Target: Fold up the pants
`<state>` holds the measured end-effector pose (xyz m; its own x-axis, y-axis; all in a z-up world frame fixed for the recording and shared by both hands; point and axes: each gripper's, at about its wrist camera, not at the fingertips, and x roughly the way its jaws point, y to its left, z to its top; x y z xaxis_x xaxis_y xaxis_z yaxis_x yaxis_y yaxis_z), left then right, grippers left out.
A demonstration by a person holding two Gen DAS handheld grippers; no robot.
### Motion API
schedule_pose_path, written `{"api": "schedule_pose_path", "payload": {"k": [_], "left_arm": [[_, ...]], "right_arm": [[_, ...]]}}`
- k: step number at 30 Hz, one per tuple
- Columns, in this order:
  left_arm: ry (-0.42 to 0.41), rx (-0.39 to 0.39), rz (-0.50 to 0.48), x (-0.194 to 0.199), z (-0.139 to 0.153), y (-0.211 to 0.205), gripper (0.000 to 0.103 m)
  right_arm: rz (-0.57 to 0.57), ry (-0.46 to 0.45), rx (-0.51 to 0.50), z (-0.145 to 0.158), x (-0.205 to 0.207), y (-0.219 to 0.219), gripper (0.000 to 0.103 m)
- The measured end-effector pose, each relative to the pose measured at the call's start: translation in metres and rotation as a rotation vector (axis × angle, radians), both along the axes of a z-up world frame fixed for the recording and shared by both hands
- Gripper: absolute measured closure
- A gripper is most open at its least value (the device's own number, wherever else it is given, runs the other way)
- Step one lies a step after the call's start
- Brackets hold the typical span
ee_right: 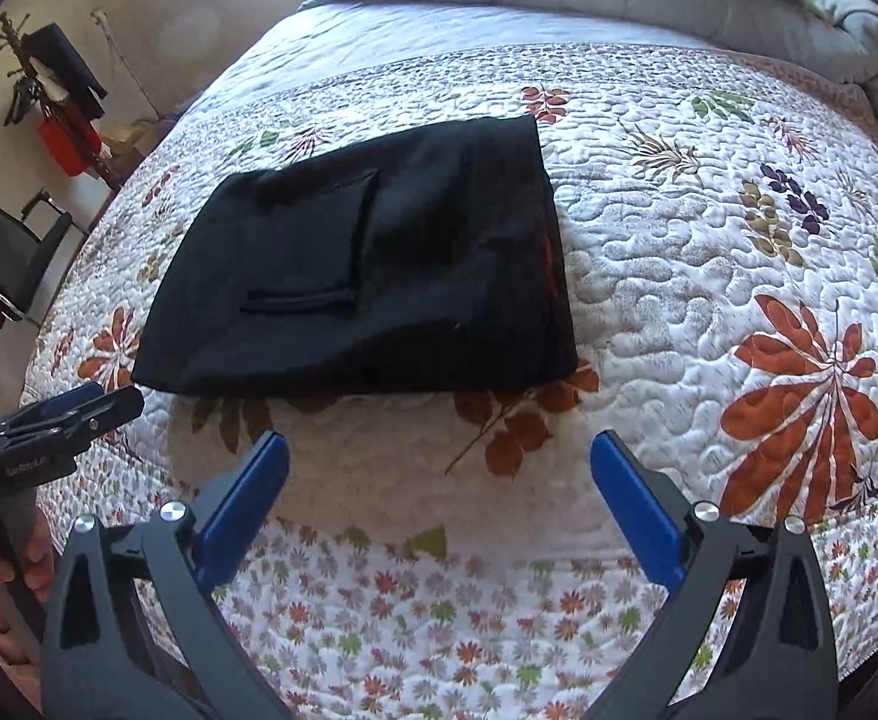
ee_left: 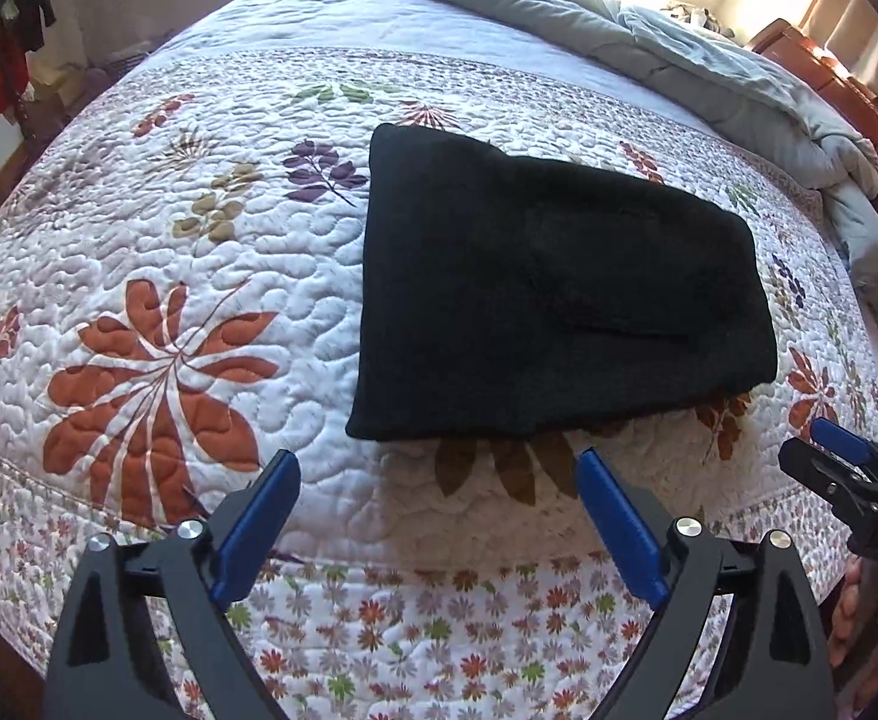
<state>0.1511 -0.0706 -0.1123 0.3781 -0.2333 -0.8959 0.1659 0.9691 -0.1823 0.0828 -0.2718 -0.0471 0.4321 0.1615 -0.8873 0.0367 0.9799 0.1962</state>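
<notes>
The black pants (ee_left: 553,294) lie folded in a compact rectangle on the floral quilt, with a back pocket facing up; they also show in the right wrist view (ee_right: 366,270). My left gripper (ee_left: 435,462) is open and empty, just short of the bundle's near edge. My right gripper (ee_right: 439,444) is open and empty, also just short of the near edge. The right gripper's tip shows at the right edge of the left wrist view (ee_left: 829,456). The left gripper's tip shows at the left edge of the right wrist view (ee_right: 78,408).
The quilted bedspread (ee_left: 198,276) covers the bed. A rumpled grey duvet (ee_left: 709,60) is heaped at the head by the wooden headboard (ee_left: 859,102). A chair (ee_right: 12,252) and a coat rack with clothes (ee_right: 60,102) stand on the floor beside the bed.
</notes>
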Motion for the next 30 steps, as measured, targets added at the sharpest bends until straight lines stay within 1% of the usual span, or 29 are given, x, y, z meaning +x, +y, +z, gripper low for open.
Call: {"api": "schedule_pose_path", "payload": {"k": [5, 9, 13, 22, 30], "left_arm": [[0.0, -0.004, 0.007, -0.011, 0.006, 0.0, 0.009], [-0.022, 0.002, 0.018, -0.017, 0.014, 0.004, 0.009], [-0.033, -0.009, 0.028, -0.024, 0.023, 0.008, 0.009], [-0.051, 0.052, 0.003, -0.039, 0.031, -0.002, 0.009], [-0.064, 0.072, -0.021, -0.044, 0.033, -0.01, 0.009]], "right_arm": [[0.003, 0.007, 0.045, 0.004, -0.007, 0.007, 0.003], [0.01, 0.006, 0.04, 0.008, -0.011, 0.014, 0.003], [0.014, -0.002, 0.052, 0.012, -0.015, 0.019, 0.003], [0.012, 0.006, 0.035, 0.017, -0.017, 0.026, 0.003], [0.006, 0.013, 0.037, 0.015, -0.02, 0.026, 0.003]]}}
